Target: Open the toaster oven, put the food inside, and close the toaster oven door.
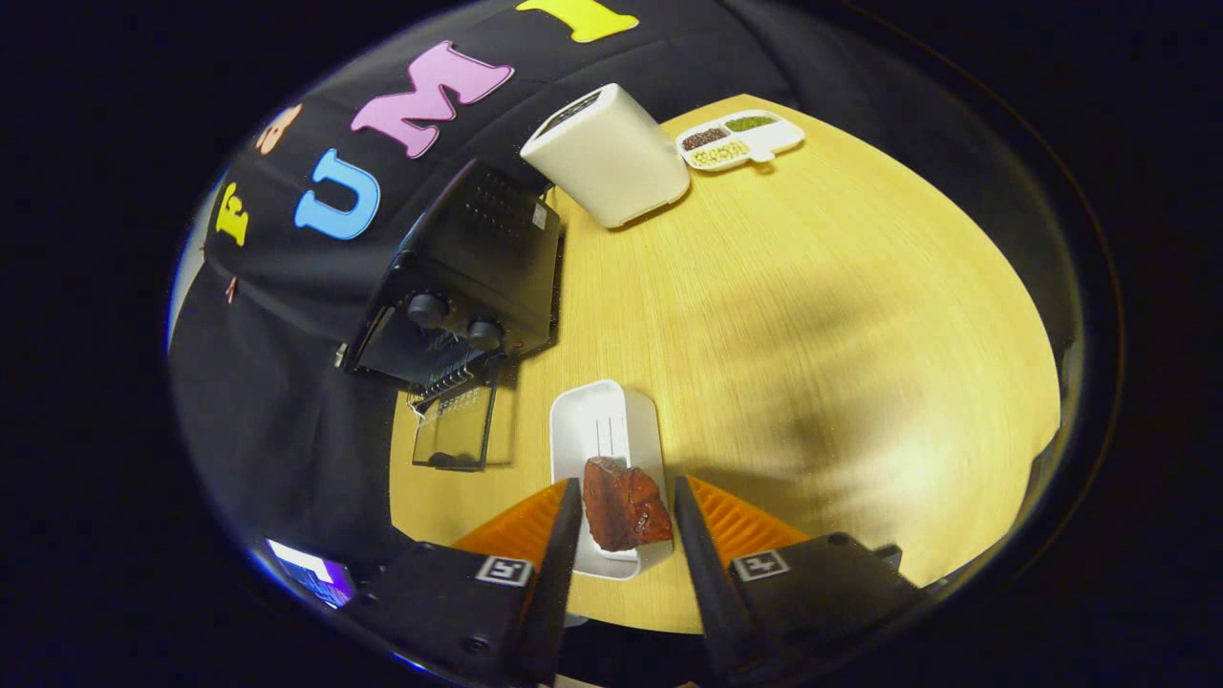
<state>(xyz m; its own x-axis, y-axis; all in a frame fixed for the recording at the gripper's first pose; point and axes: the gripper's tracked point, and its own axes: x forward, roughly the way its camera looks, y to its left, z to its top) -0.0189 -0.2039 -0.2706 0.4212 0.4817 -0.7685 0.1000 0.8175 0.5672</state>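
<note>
Pale wood surface (812, 315) spreads ahead of you, backed by black cloth. Your hand-held gripper (626, 516) hangs with its fingers spread apart, the dark red chunk of food (623, 504) between them, neither finger clearly pressing it. It lies on the near end of a white tray (602, 425). Beyond, to the left, the black toaster oven (468, 277) stands with its glass door (454, 435) dropped open onto the surface. Farther back stand a tall white box (611, 158) and a divided dish of beans (738, 139).

No legible txt — gripper (626, 511) fingers open, w/ square coded tags, unreadable.
</note>
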